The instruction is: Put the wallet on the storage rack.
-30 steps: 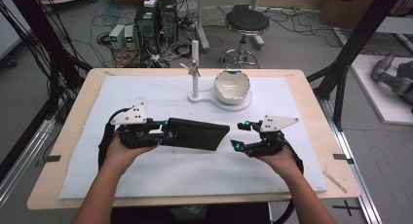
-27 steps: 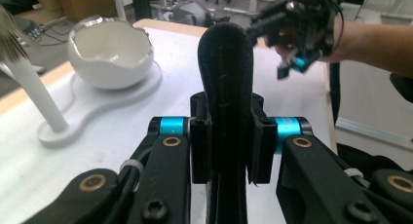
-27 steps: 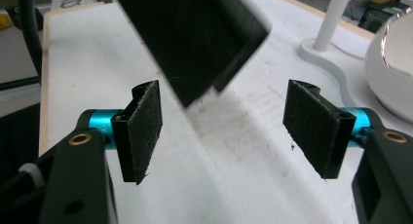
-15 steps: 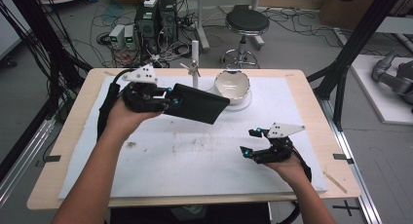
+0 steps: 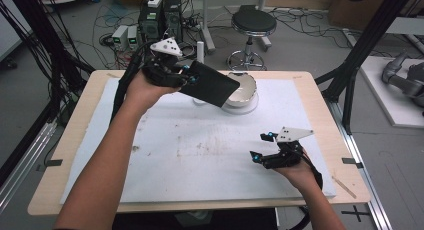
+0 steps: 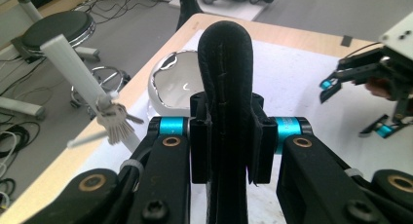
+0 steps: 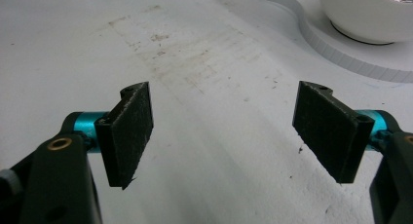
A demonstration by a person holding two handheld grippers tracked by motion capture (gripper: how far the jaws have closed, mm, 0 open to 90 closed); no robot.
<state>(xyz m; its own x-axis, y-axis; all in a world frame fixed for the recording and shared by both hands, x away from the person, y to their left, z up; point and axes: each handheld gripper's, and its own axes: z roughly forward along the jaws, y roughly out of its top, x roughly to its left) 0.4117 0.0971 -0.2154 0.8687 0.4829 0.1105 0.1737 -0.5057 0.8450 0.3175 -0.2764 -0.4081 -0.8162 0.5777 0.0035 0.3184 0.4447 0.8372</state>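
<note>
My left gripper (image 5: 192, 79) is shut on one end of a flat black pouch (image 5: 210, 85) and holds it in the air at the back of the table. The pouch's far end reaches over the rim of a white bowl (image 5: 245, 90). In the left gripper view the pouch (image 6: 226, 73) stands edge-on between both pads, with the bowl (image 6: 173, 83) behind it. My right gripper (image 5: 262, 146) hovers low over the white mat near the front right. It is open, its jaws have just been opening wider, and nothing is between its pads (image 7: 129, 131).
The bowl sits on a white base plate (image 5: 250, 107), which also carries a thin upright post (image 6: 73, 68) with a bunch of keys (image 6: 114, 124) hanging from it. The stained white mat (image 5: 200, 155) covers the wooden table (image 5: 75, 140). A stool and cables are beyond the far edge.
The left hand has lifted the pouch off the mat and carried it up and back to the bowl. The right gripper has drawn away to the front right, and its jaws stand wider.
</note>
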